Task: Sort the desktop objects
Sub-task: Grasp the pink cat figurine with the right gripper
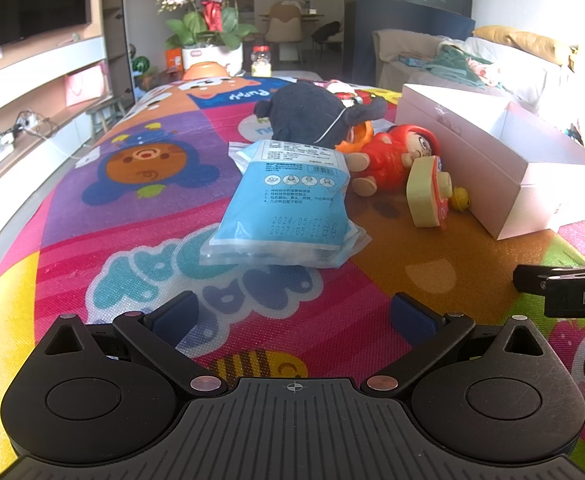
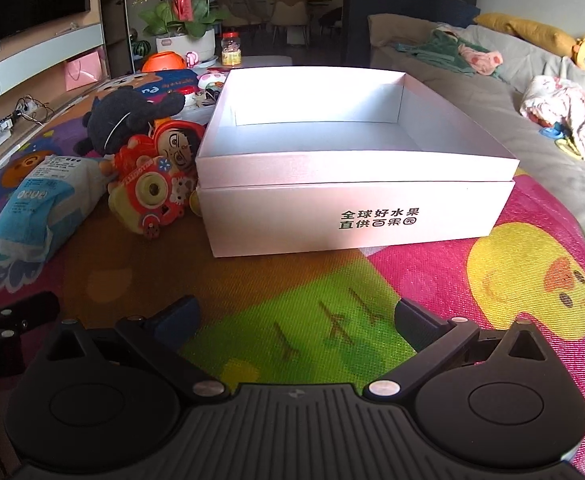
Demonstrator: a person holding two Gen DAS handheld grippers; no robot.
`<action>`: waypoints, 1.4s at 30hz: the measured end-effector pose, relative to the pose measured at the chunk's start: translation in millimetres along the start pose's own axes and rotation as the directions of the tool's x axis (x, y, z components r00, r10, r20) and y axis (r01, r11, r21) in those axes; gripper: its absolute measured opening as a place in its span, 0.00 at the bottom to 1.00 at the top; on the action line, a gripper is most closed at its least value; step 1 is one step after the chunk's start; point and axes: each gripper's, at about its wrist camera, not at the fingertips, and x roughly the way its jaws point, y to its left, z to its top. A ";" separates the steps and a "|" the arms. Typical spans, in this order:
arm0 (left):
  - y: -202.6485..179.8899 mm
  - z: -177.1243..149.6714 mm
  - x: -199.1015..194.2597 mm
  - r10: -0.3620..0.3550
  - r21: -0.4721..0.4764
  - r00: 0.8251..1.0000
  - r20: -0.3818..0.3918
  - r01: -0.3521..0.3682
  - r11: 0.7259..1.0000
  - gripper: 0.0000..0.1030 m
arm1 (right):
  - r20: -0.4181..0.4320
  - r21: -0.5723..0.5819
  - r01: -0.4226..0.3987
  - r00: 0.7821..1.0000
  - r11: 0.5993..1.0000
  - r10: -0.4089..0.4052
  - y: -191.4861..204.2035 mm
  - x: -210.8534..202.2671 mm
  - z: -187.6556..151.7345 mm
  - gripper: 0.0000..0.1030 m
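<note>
On the colourful play mat (image 1: pixel 92 208), seen from the left wrist, the left gripper (image 1: pixel 292 316) is spread wide with nothing between its fingers. Just ahead lies a blue packet (image 1: pixel 288 196); behind it are a black plush toy (image 1: pixel 312 116) and a red doll (image 1: pixel 396 152), beside the white box (image 1: pixel 504 176).

From the right wrist, the right gripper (image 2: pixel 296 316) is released too, empty, facing the white box (image 2: pixel 356 216), which holds nothing. A toy camera (image 2: pixel 152 200) is just left of the box.

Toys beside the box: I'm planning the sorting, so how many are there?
3: black plush farthest back, red doll before it, toy camera nearest, against the white box. Others may be hidden behind.
</note>
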 end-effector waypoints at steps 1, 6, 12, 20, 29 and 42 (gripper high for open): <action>1.7 0.5 1.3 0.000 0.000 1.000 -0.004 0.000 1.000 1.00 | -0.006 0.004 -0.001 1.000 1.000 0.001 -1.0 0.2 1.1 1.00; 0.3 8.5 7.1 -0.012 0.015 0.999 -0.046 0.012 1.000 1.00 | -0.020 -0.015 -0.019 1.000 1.000 0.019 -2.5 0.6 2.9 1.00; 6.2 22.2 18.2 -0.014 0.040 1.000 -0.022 0.015 0.999 1.00 | -0.050 -0.108 -0.160 0.987 0.981 0.155 -10.0 -13.9 2.2 1.00; 43.0 49.4 33.2 0.235 -0.057 0.964 0.126 -0.230 0.972 1.00 | 0.117 -0.299 -0.215 0.959 0.930 0.259 35.8 -51.7 99.9 1.00; 71.7 22.1 24.3 -0.031 -0.228 0.988 0.151 0.065 0.971 1.00 | -0.088 -0.161 -0.187 0.981 0.969 0.175 99.9 133.6 280.5 0.88; 92.3 23.0 33.9 -0.067 -0.347 0.985 0.157 0.119 0.930 1.00 | -0.272 -0.038 -0.359 0.901 0.932 0.336 119.4 178.4 267.6 0.40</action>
